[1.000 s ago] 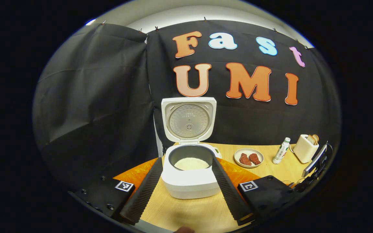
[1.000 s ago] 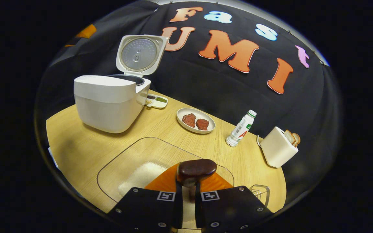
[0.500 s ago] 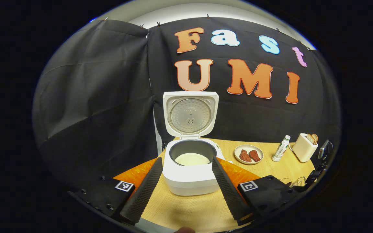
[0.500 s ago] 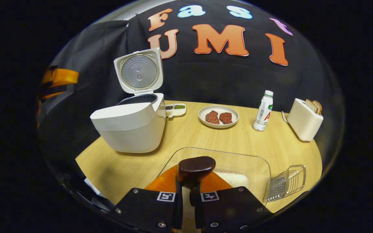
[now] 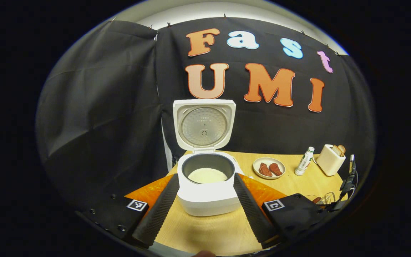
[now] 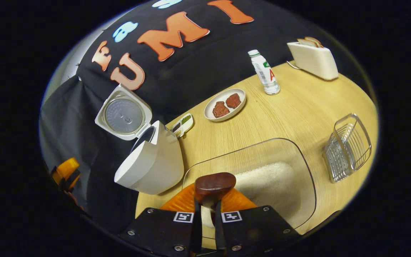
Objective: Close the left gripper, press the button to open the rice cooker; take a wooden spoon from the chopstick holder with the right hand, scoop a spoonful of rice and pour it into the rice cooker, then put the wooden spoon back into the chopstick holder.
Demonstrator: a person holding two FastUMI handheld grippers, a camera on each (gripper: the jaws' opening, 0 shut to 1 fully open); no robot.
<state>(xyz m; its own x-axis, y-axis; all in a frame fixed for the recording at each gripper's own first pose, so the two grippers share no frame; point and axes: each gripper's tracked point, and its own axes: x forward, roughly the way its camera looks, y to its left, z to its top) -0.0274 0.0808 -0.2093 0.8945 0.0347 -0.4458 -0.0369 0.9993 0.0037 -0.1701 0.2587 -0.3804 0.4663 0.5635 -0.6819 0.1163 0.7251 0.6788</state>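
Wooden spoon (image 6: 215, 182): I am holding its dark bowl end just ahead of the right gripper (image 6: 205, 228), whose jaws are clamping tight on the handle; the bowl is hanging over the near edge of the clear rice tray (image 6: 300, 169).
Rice in tray (image 6: 266, 178): white grains are lying heaped in the tray, just beyond the spoon.
Rice cooker (image 5: 205, 189): I am seeing it standing on the tabletop (image 5: 212, 232) with its lid (image 5: 203, 125) swung upright and white rice in the dark inner pot (image 5: 207, 175).
Left gripper (image 5: 205, 210): its jaws are spread wide, holding nothing, framing the cooker from the near side without touching it.
Progress: I am judging the button press done, since the lid is up, and the spoon taken from the holder. I cannot tell whether the spoon is carrying rice, so the scoop and pour may be either pending or done; returning the spoon is left.
Chopstick holder (image 6: 346, 148): the wire basket is standing on the tabletop just right of the tray, and I am seeing nothing in it.
Surroundings: a plate of meat (image 6: 226, 104), a small condiment dish (image 6: 181, 125), a bottle (image 6: 264, 72) and a toaster with bread (image 6: 312, 55) are sitting farther back.
Obstacles: the tray's raised wall is lying between the spoon and the holder.
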